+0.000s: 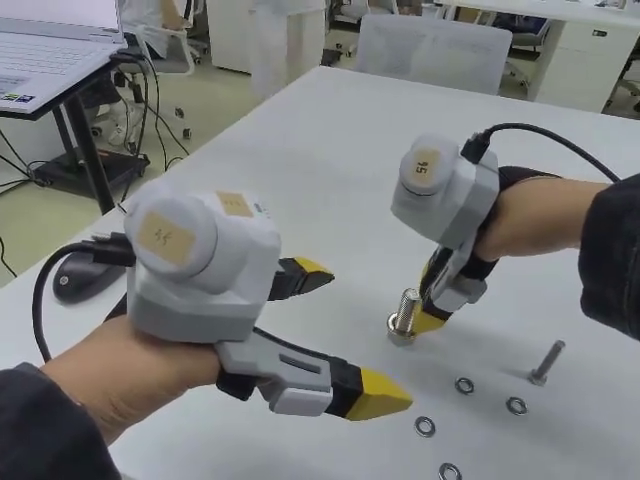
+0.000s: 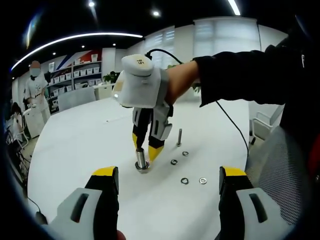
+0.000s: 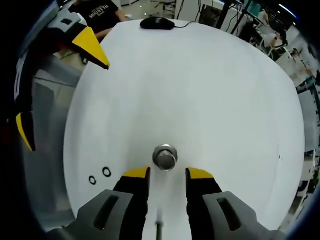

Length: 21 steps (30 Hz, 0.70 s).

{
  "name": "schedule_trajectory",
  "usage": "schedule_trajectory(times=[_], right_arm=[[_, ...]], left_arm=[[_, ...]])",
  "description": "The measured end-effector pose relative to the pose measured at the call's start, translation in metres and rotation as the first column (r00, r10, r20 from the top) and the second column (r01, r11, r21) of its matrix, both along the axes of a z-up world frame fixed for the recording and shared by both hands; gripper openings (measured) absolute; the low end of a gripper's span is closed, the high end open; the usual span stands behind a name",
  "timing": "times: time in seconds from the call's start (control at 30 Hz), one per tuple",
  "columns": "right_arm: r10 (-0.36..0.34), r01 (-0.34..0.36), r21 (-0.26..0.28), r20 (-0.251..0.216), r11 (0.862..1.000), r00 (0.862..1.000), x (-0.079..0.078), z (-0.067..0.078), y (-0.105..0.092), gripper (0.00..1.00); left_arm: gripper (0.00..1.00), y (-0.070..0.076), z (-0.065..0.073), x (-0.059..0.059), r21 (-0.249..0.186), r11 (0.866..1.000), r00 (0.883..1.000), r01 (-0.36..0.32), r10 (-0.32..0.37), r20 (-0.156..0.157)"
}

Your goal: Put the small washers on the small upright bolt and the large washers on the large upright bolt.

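At a white worktop (image 1: 300, 150), with a handheld gripper in each hand. Holds the right gripper (image 1: 436, 316) tips-down against the side of the large upright bolt (image 1: 405, 315), near enough to look like touching in the head view, though impossible to confirm. Has its jaws parted by a narrow gap, with nothing clasped between them. From the right gripper view, looks straight down on the top of the large upright bolt (image 3: 165, 156), set just ahead of the two yellow tips and in line with the gap. Holds the left gripper (image 1: 352, 335) closer to the body and raised clear of the worktop, well apart from the bolt, with jaws spread wide and empty. Points it, in the left gripper view, toward the large upright bolt (image 2: 141, 159) and the right gripper (image 2: 145, 149) above it. Off to the right of the large bolt, apart from both grippers: the small upright bolt (image 1: 546, 362), standing on the worktop. Between the two bolts and nearer the person: four washers (image 1: 464, 385), flat and loose on the worktop. At the far left, beyond the left gripper: a dark mouse (image 1: 80, 275) on the worktop and an open laptop (image 1: 50, 45) past its edge
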State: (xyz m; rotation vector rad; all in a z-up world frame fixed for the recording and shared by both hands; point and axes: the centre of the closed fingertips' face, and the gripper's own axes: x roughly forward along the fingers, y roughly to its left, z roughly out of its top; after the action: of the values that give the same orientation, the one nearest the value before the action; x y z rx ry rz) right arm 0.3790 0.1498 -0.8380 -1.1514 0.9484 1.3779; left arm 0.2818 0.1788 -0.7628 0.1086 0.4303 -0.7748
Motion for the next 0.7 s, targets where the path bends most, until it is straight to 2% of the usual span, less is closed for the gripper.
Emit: schedule_trajectory(times=[0.37, 0.7], right_arm=[[-0.022, 0.021, 0.037, 0.022, 0.999, 1.0, 0.002, 0.014, -0.01, 0.29], [-0.039, 0.036, 0.07, 0.041, 0.997, 0.998, -0.004, 0.03, -0.019, 0.29]], left_arm=[[0.82, -0.004, -0.001, 0.001, -0.002, 1.0, 1.0, 0.013, -0.013, -0.007], [0.82, -0.007, -0.002, 0.0, -0.004, 1.0, 1.0, 0.023, -0.023, -0.012]])
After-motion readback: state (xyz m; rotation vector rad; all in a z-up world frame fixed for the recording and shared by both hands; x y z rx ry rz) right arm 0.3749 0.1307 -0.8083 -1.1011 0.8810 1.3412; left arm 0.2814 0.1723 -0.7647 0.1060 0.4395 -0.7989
